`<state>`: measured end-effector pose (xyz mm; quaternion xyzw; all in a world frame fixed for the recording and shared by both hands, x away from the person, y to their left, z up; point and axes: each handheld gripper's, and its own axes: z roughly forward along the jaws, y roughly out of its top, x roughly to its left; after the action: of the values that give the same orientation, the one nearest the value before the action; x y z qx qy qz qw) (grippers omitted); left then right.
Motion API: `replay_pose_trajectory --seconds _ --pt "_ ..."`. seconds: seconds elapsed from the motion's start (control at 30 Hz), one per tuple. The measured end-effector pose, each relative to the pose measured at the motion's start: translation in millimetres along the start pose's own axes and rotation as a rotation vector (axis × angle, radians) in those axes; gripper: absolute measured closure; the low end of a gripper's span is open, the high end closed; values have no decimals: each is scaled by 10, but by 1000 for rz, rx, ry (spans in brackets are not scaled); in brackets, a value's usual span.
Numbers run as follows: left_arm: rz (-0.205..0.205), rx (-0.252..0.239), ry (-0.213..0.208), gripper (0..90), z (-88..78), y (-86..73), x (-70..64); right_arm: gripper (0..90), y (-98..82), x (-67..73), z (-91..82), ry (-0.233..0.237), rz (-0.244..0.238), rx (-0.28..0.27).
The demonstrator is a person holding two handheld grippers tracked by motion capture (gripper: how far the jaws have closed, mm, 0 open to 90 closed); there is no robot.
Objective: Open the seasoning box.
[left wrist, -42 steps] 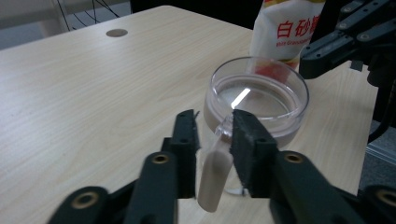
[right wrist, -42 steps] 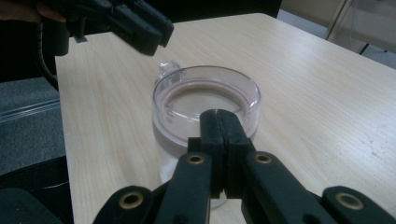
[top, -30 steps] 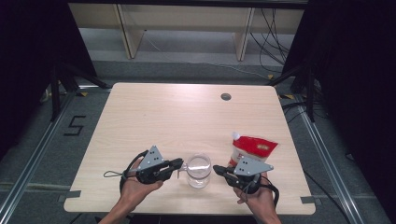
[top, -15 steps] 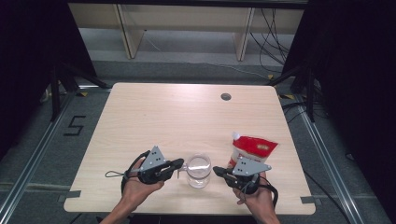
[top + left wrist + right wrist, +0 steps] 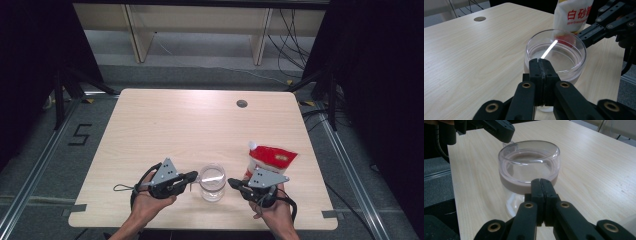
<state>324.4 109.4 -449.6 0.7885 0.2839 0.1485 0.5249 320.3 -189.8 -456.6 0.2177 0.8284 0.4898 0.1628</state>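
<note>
A clear glass cup point(image 5: 212, 181) holding some water stands near the table's front edge, between both grippers. My left gripper point(image 5: 192, 176) lies just left of it, jaws pressed together with nothing in them, tips point(image 5: 541, 65) pointing at the cup's point(image 5: 555, 53) wall. My right gripper point(image 5: 232, 183) sits just right of the cup, also shut and empty, its tips point(image 5: 541, 185) aimed at the cup point(image 5: 529, 167). A red and white sugar pouch point(image 5: 270, 158) stands behind the right gripper; its printed front point(image 5: 574, 15) rises behind the cup.
The light wooden table point(image 5: 190, 125) has a round cable hole point(image 5: 242, 103) at the back. Black frame legs and cables stand on the floor beyond the far edge. Wide bare tabletop lies behind the cup.
</note>
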Motion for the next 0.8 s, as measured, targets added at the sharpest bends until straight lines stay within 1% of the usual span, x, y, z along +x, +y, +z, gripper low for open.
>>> replay_pose_trajectory --seconds 0.03,0.07,0.1,0.13,0.17,0.2,0.23,0.27,0.33,0.37,0.4,0.43,0.47,0.5,0.53,0.57,0.6,0.63,0.67,0.7,0.73,0.77,0.8 --pt "17 -1 1 884 -2 2 14 900 2 3 2 0 0 7" --pt "18 -4 -1 884 -3 -2 23 900 0 3 6 0 -2 9" --pt "7 -6 7 884 -9 -10 20 900 -6 7 19 3 -1 3" --pt "19 -6 5 884 -12 -11 30 900 -8 8 17 3 -4 11" --pt "21 -5 7 884 -14 -14 32 900 -12 16 18 2 6 16" --pt "24 -5 10 884 -15 -19 38 900 -12 12 21 2 1 15" --pt "4 -8 16 883 -16 -28 36 900 -13 25 24 4 17 19" --pt "14 -10 9 883 -17 -29 51 900 -7 15 29 4 8 13" --pt "-5 -12 12 883 -17 -35 43 900 3 12 38 6 -2 4" --pt "-15 -13 12 881 -15 -35 33 900 10 15 37 9 1 0" --pt "-13 -14 8 880 -15 -33 34 900 21 17 31 8 1 -2" --pt "2 -14 7 879 -17 -31 41 900 34 21 30 14 2 -5" --pt "0 -13 8 880 -17 -31 37 900 45 24 35 12 -4 -11" --pt "3 -13 8 880 -18 -30 38 900 57 29 38 10 1 -11" --pt "3 -13 8 879 -18 -31 39 900 66 29 47 12 -9 -11" --pt "2 -13 9 879 -18 -31 38 900 72 27 63 24 -9 -19" --pt "13 -13 6 879 -18 -29 43 900 75 34 69 19 -3 -24" --pt "0 -14 7 879 -18 -31 38 900 84 35 64 23 -8 -18" --pt "-5 -13 1 870 -18 -30 44 900 92 40 65 22 -2 -20" --pt "-13 -13 5 842 -25 -31 45 900 99 56 71 29 4 -25" --pt "-29 -19 6 772 -28 -36 54 900 111 55 73 28 -7 -25" --pt "-17 -13 14 712 -48 -33 70 900 120 56 75 26 -16 -24" --pt "-1 5 14 667 -68 -42 82 900 127 62 85 26 -17 -33"
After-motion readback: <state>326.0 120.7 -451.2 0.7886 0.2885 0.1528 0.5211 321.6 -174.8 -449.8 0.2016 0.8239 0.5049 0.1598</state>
